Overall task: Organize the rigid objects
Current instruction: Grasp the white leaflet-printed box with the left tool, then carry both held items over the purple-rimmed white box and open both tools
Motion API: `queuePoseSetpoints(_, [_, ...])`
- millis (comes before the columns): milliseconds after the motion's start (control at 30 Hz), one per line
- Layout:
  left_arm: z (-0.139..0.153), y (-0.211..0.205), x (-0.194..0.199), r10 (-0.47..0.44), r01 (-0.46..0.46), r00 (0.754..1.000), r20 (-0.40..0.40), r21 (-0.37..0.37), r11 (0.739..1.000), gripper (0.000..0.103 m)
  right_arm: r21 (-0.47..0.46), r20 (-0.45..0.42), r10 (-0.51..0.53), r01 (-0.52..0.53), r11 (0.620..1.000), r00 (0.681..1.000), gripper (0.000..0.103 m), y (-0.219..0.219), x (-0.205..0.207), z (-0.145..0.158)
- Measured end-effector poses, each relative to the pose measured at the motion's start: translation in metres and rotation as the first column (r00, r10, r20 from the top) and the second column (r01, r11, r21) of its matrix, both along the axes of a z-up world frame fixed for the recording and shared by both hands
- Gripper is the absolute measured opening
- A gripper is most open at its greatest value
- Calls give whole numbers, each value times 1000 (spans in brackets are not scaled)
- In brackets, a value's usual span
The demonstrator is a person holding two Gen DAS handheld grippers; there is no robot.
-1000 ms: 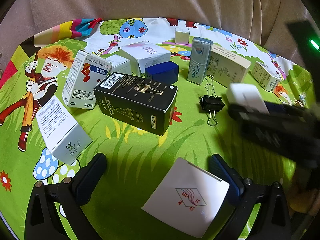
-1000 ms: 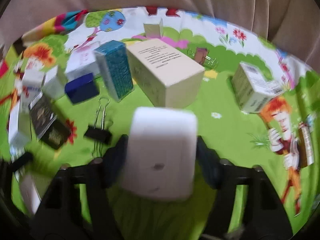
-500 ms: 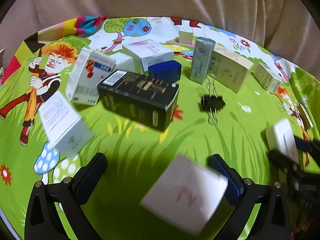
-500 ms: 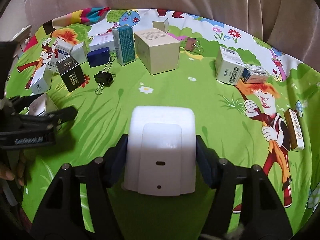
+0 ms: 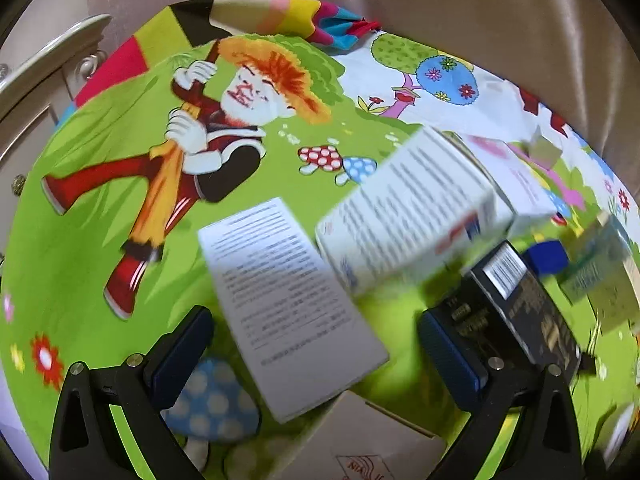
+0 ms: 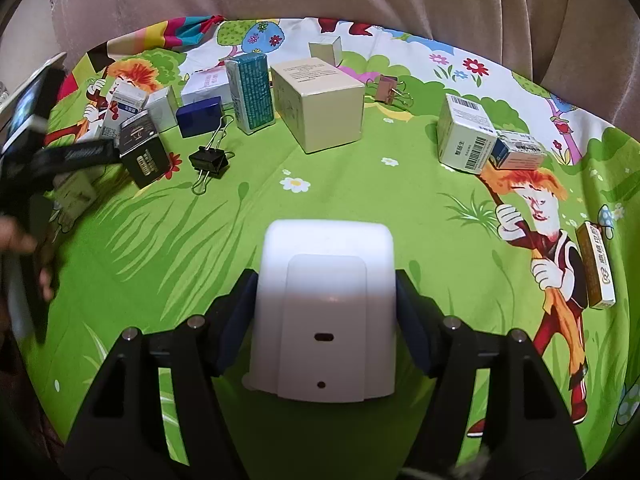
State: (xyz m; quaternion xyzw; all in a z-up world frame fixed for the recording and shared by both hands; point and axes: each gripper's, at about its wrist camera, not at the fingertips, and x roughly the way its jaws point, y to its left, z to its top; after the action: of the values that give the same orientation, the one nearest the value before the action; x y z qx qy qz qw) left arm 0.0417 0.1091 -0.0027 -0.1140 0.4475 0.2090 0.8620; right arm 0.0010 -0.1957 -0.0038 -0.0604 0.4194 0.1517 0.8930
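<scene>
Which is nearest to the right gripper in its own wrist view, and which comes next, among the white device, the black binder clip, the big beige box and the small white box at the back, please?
1. White device, between the right gripper's fingers.
2. Black binder clip, ahead to the left.
3. Big beige box, further back, centre.
4. Small white box, just behind the beige one, by the cloth's far edge.

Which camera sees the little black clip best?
The right wrist view. There the black binder clip lies sharp and whole on the green cloth, wire handles showing, beside the black box. The blurred left wrist view doesn't show the clip clearly at all.
</scene>
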Motion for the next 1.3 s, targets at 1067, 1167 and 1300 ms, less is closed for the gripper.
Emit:
queuePoseSetpoints(1067, [14,78,-48,-114,140,985,127,-216,966,42,3,4,-9,9,1000,1000,68,-2,1,2])
queuePoseSetpoints(1167, [21,68,-75,-90,123,980,176,-183,975,42,3,5,-13,13,1000,1000,67,-3,1,2])
queuePoseSetpoints(1300, [53,27,-120,-124,140,952,278,-38,989,42,7,16,-70,70,998,997,67,-11,0,4])
